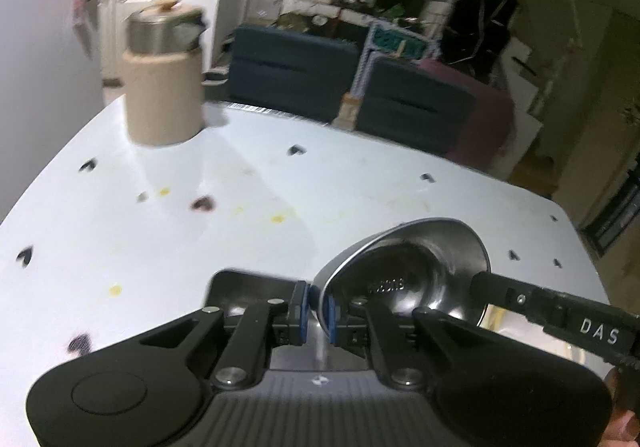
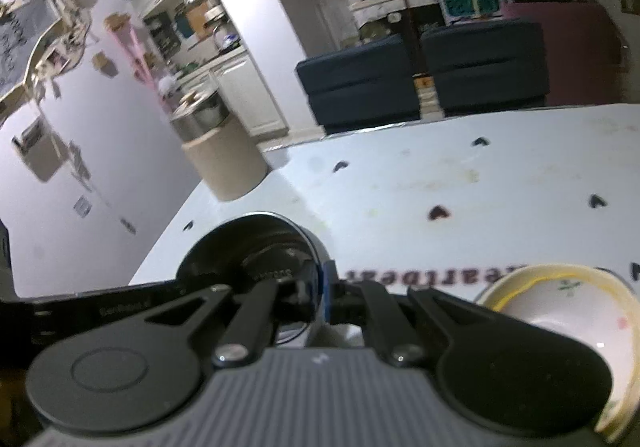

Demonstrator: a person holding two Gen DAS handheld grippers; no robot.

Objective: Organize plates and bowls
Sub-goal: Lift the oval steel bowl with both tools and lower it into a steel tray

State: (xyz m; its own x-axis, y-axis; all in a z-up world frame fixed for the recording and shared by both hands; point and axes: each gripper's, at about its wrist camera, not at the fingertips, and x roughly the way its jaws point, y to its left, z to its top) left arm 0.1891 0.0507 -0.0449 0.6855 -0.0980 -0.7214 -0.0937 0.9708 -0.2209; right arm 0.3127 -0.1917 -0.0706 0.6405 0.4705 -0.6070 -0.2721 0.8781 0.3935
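Two grippers share one steel bowl, each pinching an opposite side of its rim, so the step in hand looks like carrying it across the white table to wherever the bowls are being gathered. To do that well, both hands should travel together at the same pace and height. If one pulls ahead, the thin rim will twist or slip out of the pads.

In the left wrist view, the left gripper has its blue pads nearly together on the near left edge of the rim, with only the thin metal between them. The bowl is tipped on its side just to the right of the pads, its hollow facing the camera. The other gripper's black finger comes in from the right and meets the bowl's right edge.

In the right wrist view, the right gripper is fully closed on the rim. From here the bowl sits just to the left of the pads, showing its dark underside.

A cream bowl with a yellow rim lies near on the right, close beside the right gripper and probably the place to nest or set down. A tan canister with a steel pot on top stands well apart at the far left.
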